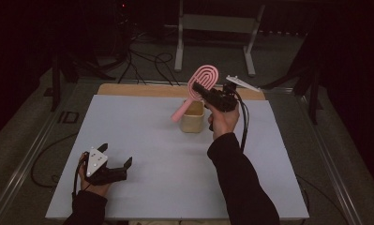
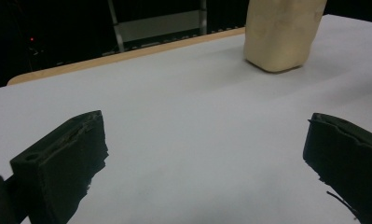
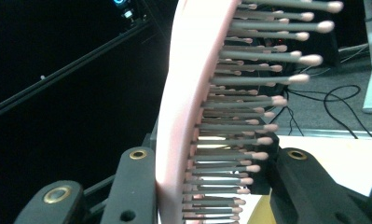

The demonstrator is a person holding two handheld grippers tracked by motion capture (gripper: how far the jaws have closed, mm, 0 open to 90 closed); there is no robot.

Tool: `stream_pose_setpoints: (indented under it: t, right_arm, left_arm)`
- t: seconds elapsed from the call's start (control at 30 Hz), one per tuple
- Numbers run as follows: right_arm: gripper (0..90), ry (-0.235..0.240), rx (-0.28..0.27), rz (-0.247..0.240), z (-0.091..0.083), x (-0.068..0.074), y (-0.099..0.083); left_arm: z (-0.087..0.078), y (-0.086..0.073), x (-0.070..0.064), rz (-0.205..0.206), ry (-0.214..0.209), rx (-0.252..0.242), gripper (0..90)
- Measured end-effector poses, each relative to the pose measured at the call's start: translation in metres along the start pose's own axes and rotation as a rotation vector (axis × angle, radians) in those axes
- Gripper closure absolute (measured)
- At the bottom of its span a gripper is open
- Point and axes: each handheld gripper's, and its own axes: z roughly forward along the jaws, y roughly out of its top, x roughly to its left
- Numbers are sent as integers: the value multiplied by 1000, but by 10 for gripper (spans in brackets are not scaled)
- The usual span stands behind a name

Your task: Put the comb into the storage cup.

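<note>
Above the far middle of a white table (image 1: 142, 154), the right gripper (image 1: 199, 89) holds a pink hairbrush (image 1: 201, 84) in the air. Its jaws are closed on the brush head, one against the smooth pink back and one against the bristle side. The brush has an oval head made of looping open ribs, like nested arches, and a straight rounded handle. The handle slants down and to the left, and its tip sits at or just over the rim of a small beige container (image 1: 193, 117); the high view does not show whether they touch. The right gripper view sees the hairbrush (image 3: 188, 93) edge-on, with a curved pink spine and rows of thin grey bristles tipped with pale pink balls.

The beige container is a squat, rounded, open-topped box standing upright on the table. In the left gripper view the container (image 2: 281, 32) stands beyond the jaws at the upper right, plain-sided.

Near the front left corner of the table, the left gripper (image 1: 116, 157) rests low in the person's hand, jaws spread wide with nothing between them.

No brand name, label or readable writing shows on the brush, the container or the grippers.
</note>
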Motion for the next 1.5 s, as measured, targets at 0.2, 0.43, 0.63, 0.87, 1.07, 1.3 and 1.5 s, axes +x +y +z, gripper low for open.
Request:
stream_pose_setpoints:
  t: [0.2,0.43,0.63,0.87,1.07,1.3,1.5]
  right_arm:
    - [637,-15,-6,8,1,-5,0]
    - [638,-37,-26,4,0,-9,2]
    - [638,-54,-41,10,0,-13,5]
    - [638,-73,-42,-15,0,-12,12]
    - [637,-87,-43,-29,1,-14,16]
    - [638,-101,-34,-32,1,-17,16]
    - [638,-115,-32,-43,1,-19,16]
  left_arm:
    - [0,0,0,0,1,0,2]
    - [0,0,0,0,1,1,2]
    - [0,0,0,2,0,1,2]
    - [0,0,0,1,1,0,2]
    - [0,0,0,1,3,0,2]
    - [0,0,0,3,5,2,2]
    - [0,0,0,4,6,2,2]
